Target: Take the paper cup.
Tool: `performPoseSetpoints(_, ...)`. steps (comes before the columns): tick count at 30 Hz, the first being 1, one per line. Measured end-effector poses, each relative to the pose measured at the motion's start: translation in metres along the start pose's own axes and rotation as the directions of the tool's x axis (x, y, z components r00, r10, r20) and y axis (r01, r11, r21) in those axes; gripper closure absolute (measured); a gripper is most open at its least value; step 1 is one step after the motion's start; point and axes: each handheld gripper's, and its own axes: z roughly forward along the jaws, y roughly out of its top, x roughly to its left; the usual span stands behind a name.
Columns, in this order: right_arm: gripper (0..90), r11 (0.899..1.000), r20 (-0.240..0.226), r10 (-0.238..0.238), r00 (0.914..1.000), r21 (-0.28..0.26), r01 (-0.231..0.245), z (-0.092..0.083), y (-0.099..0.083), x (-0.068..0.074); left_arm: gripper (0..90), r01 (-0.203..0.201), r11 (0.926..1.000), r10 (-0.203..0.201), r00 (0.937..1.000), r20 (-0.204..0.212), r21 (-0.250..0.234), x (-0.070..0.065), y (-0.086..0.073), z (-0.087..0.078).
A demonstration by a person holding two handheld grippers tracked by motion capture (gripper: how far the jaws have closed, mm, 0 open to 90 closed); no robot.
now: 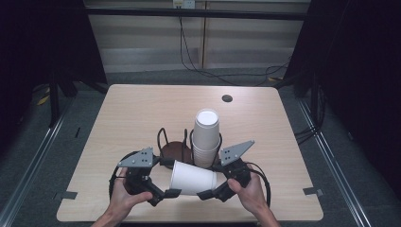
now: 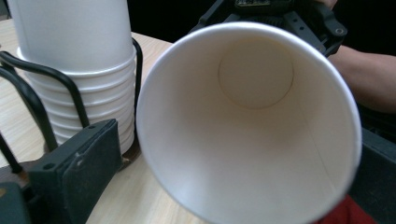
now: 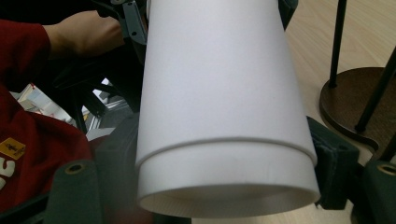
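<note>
Table carries a wire cup holder with a cup stack near its front edge. Loose paper cup lies sideways just in front, clamped at its base by right gripper; left gripper released, jaws spread at the rim. Risk: single-sided grip crushes or drops the cup; swinging it could topple the stack.

Cup lies sideways between grippers; cup stack behind it.

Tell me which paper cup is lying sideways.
The single paper cup between the right gripper and left gripper; the others stand stacked upright in the wire holder.
</note>
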Motion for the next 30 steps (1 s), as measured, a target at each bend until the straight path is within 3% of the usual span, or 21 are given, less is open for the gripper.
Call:
performPoseSetpoints(10,25.7,1.000,-0.013,-0.005,0.9999,-0.002,0.005,0.0022,0.0001,0.0010,0.5,0.004,1.0000,-0.004,1.0000,0.001,0.007,-0.0052,0.0004,0.0088)
performPoseSetpoints(12,25.7,1.000,-0.011,-0.007,0.9999,0.003,0.007,0.0029,0.0002,0.0011,2.8,-0.015,0.9998,0.015,0.9998,0.014,0.010,-0.0061,0.0002,0.0100)
performPoseSetpoints(13,25.8,1.000,-0.011,-0.009,0.9999,0.005,0.009,0.0033,0.0001,0.0009,6.6,-0.021,0.9997,0.020,0.9996,0.018,0.009,-0.0066,0.0002,0.0101)
performPoseSetpoints(23,25.9,1.000,-0.014,-0.011,0.9998,-0.002,0.011,0.0033,0.0000,0.0008,11.0,-0.019,0.9998,0.019,0.9986,0.049,-0.011,-0.0038,0.0016,0.0046)
performPoseSetpoints(30,24.1,1.000,-0.004,-0.013,0.9999,0.028,0.014,0.0064,0.0000,0.0012,14.5,-0.020,0.9998,0.020,0.9978,0.063,-0.006,-0.0048,0.0027,0.0024)
